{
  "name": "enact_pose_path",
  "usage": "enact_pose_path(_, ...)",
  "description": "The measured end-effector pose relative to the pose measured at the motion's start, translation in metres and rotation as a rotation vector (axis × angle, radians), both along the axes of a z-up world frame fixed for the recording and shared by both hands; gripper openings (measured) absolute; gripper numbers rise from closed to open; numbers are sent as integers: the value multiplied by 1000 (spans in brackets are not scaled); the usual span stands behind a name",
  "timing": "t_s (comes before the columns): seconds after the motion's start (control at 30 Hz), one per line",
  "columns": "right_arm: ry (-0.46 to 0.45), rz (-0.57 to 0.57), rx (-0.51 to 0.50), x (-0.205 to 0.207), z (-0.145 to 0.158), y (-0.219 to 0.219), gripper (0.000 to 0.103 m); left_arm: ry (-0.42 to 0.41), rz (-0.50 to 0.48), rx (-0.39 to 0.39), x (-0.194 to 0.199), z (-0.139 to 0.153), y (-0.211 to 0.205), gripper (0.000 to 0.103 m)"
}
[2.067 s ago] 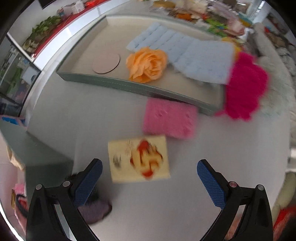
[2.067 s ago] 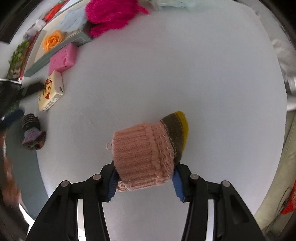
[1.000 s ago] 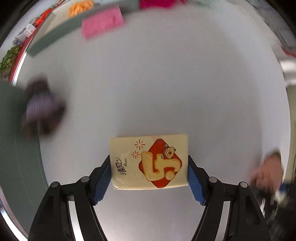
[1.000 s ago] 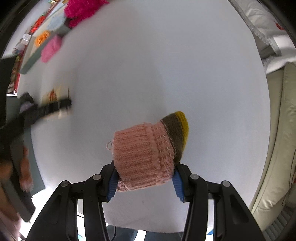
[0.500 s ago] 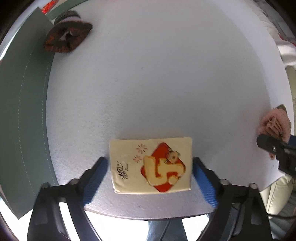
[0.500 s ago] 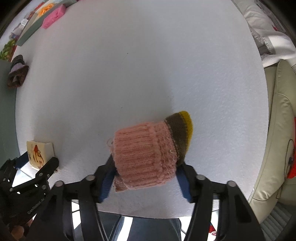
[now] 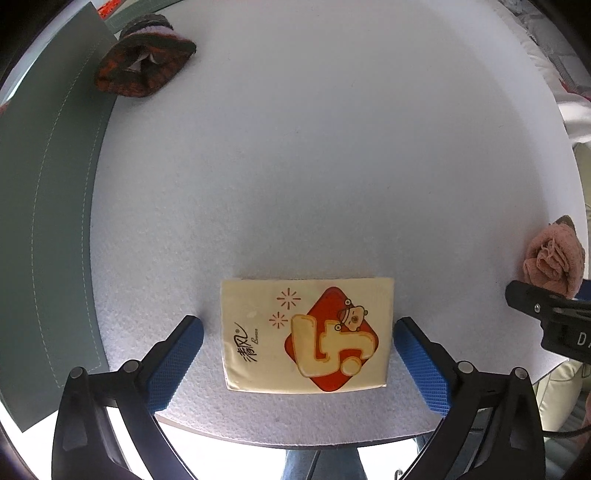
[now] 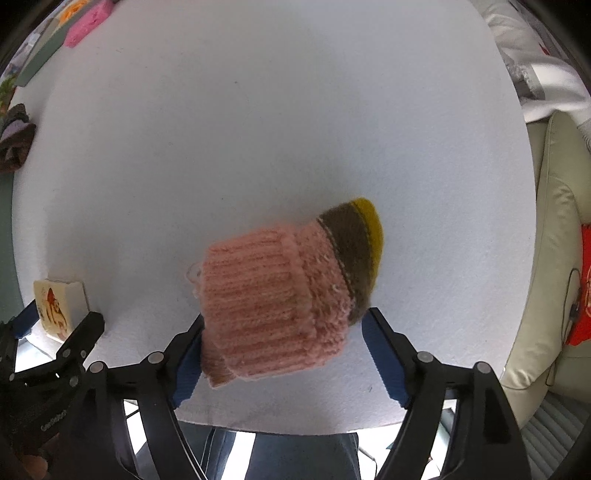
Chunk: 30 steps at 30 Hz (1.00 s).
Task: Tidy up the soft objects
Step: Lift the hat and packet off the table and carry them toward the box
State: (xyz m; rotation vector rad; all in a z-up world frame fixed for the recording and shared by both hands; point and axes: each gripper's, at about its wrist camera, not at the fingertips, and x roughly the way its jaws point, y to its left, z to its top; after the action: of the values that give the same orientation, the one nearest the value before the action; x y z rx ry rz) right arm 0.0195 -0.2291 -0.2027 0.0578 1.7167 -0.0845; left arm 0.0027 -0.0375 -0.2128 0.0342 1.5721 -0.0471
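A cream tissue pack (image 7: 306, 336) with a red diamond print lies on the white table (image 7: 314, 166) near its front edge. My left gripper (image 7: 295, 358) is open around it, both blue pads clear of its sides. The pack also shows in the right wrist view (image 8: 59, 306). A pink knitted hat (image 8: 284, 295) with a brown and yellow tip lies on the table between the fingers of my right gripper (image 8: 284, 350), which is open; the left pad is at the hat's edge, the right pad stands apart. The hat shows at the right in the left wrist view (image 7: 554, 258).
A dark red and purple knitted hat (image 7: 144, 66) lies at the table's far left, next to a grey-green mat (image 7: 48, 203). A pink sponge (image 8: 86, 26) and a tray edge (image 8: 40, 59) sit at the far left corner. A cream sofa (image 8: 554, 277) stands right of the table.
Both grippers carried their objects to the table's front edge and opened. The tissue pack and the pink hat now rest on the table, released.
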Motion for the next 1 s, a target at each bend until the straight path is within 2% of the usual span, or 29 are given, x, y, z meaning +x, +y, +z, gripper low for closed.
enact_pose_path(0.1, -2, 15, -7, 11, -11, 26, 91, 2, 3, -2, -2, 0, 0, 103)
enact_pose_path(0.2, 15, -14, 7, 17, -18, 16, 103, -1, 3, -3, 1, 2, 1, 103)
enact_pose_path(0.57, -8, -34, 11, 31, -22, 16, 103, -16, 16, -2, -1, 5, 0, 103)
enact_pose_path(0.63, -4, -34, 12, 12, -12, 3, 103, -16, 22, -1, -1, 3, 1, 103)
enact_pose_path(0.8, -2, -24, 12, 0, -17, -1, 103, 14, 29, 8, 2, 2, 0, 103)
enact_pose_path(0.93, 6, 34, 1, 7, -15, 5, 103, 57, 35, 9, 7, 1, -1, 103)
enact_pose_path(1.0, -17, 85, -17, 12, -10, 11, 103, 66, 34, 3, 10, 2, -2, 98)
